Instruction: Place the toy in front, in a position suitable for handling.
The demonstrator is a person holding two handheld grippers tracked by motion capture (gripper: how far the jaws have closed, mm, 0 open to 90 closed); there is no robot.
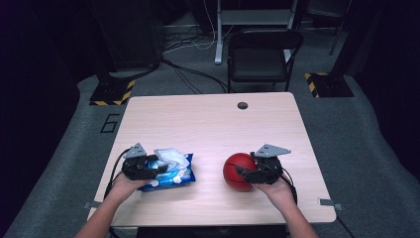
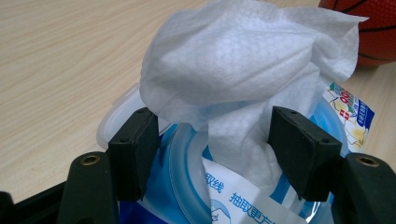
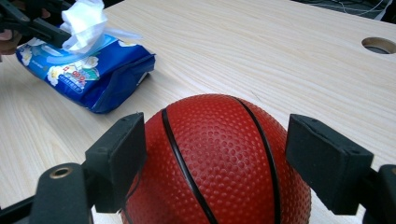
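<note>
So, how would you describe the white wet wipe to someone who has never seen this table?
On the light wooden table, look at the near left side for the flat blue wipes packet. The crumpled white wet wipe stands up out of its round opening, between the left gripper's jaws. It is the one soft white thing; the red ball sits further right.

A black folding chair (image 1: 262, 57) stands beyond the wooden table (image 1: 208, 124), with cables (image 1: 190, 74) on the floor.
</note>
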